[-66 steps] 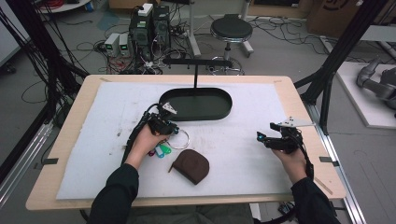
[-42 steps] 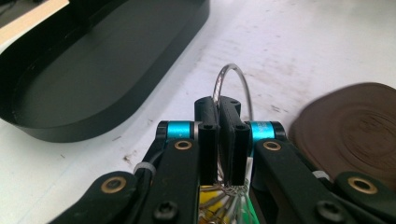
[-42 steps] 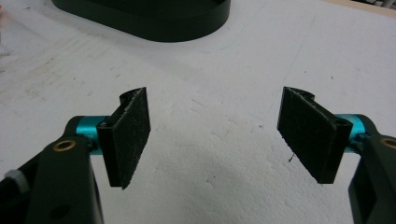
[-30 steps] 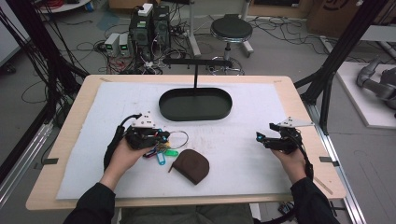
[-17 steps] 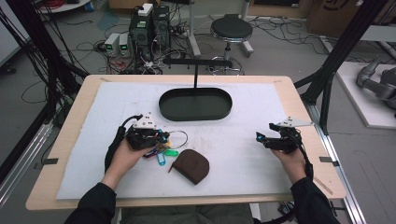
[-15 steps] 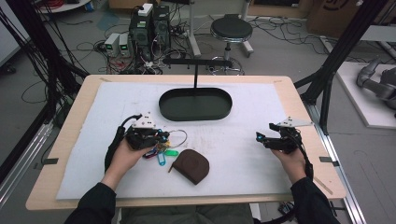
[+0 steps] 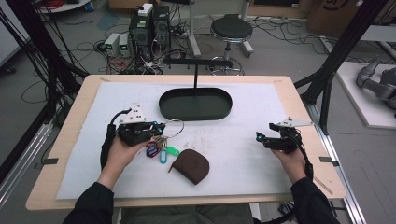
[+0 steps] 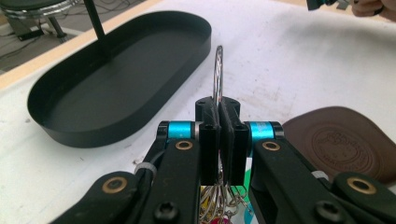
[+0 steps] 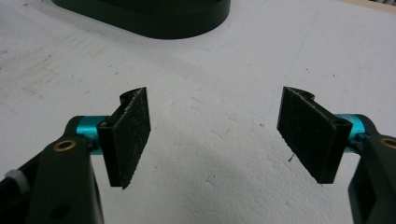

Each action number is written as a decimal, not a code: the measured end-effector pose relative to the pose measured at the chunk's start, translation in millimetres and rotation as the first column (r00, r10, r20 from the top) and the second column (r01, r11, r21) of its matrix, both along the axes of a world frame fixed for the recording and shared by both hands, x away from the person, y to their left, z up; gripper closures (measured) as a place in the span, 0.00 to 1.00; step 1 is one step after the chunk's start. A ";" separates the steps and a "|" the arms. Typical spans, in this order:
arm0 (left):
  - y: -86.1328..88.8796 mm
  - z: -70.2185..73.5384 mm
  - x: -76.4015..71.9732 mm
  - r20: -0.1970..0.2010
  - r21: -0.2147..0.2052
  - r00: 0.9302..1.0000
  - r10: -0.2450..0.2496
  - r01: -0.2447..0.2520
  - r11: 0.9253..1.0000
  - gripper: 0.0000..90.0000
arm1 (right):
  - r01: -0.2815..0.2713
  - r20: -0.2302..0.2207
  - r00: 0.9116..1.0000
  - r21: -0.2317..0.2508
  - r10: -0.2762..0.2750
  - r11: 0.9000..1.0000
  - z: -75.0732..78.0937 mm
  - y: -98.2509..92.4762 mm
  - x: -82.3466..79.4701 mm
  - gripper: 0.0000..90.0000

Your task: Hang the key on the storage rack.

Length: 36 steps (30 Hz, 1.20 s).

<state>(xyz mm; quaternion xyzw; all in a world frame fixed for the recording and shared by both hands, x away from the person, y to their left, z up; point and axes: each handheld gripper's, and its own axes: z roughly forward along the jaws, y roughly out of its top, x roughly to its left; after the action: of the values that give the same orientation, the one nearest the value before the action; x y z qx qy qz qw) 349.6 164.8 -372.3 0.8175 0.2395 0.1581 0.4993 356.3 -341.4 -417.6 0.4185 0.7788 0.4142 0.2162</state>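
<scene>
Here, in the high view, the left gripper [image 7: 159,127] sits left of centre, its jaws pressed together on the wire of a key ring [image 7: 173,128] that loops out toward the black oval tray [image 7: 195,103] above it. The log of the jaws shows they have just been closing, and the left gripper view confirms the ring's wire [image 8: 218,74] is pinched between the two pads [image 8: 208,135], standing on edge and rising straight up from them. Below the grip hang the keys and coloured tags [image 7: 161,151], blue, green and pink, lying on the white mat [image 7: 243,135] just left of a brown leather pouch [image 7: 190,165]. In the left gripper view the pouch [image 8: 348,144] shows at the right edge with a round embossed stamp on its face; the lettering in it is too faint to read. The tray [image 8: 112,84] fills the upper left of that view, with a thin black post rising from it.

The right gripper [image 7: 259,138] rests at the right of the high view, well apart from the keys. In the right gripper view [image 9: 215,135] its jaws stand wide apart with only bare mat between them, and the tray's rim [image 9: 154,18] crosses the top edge.
</scene>
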 end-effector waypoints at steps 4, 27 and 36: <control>1.1 6.1 -0.1 0.016 -0.011 1.000 0.008 -0.008 1.000 0.96 | 0.004 -0.003 1.000 0.002 -0.004 1.000 -0.1 -0.1 0.1 0.29; 0.3 61.0 20.2 0.144 -0.069 0.988 0.063 -0.053 0.996 0.96 | 0.002 -0.003 1.000 0.004 -0.002 1.000 -0.7 -0.2 1.3 0.29; 1.0 73.0 39.6 0.155 -0.075 0.983 0.098 -0.088 0.993 0.96 | 0.001 -0.001 1.000 0.007 -0.001 1.000 -0.7 -0.1 1.3 0.29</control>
<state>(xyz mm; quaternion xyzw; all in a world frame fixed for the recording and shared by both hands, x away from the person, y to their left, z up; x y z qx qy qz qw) 389.2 165.8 -299.3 0.7730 0.2422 0.2373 0.5362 357.6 -341.5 -418.3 0.4200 0.7773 0.4164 0.2145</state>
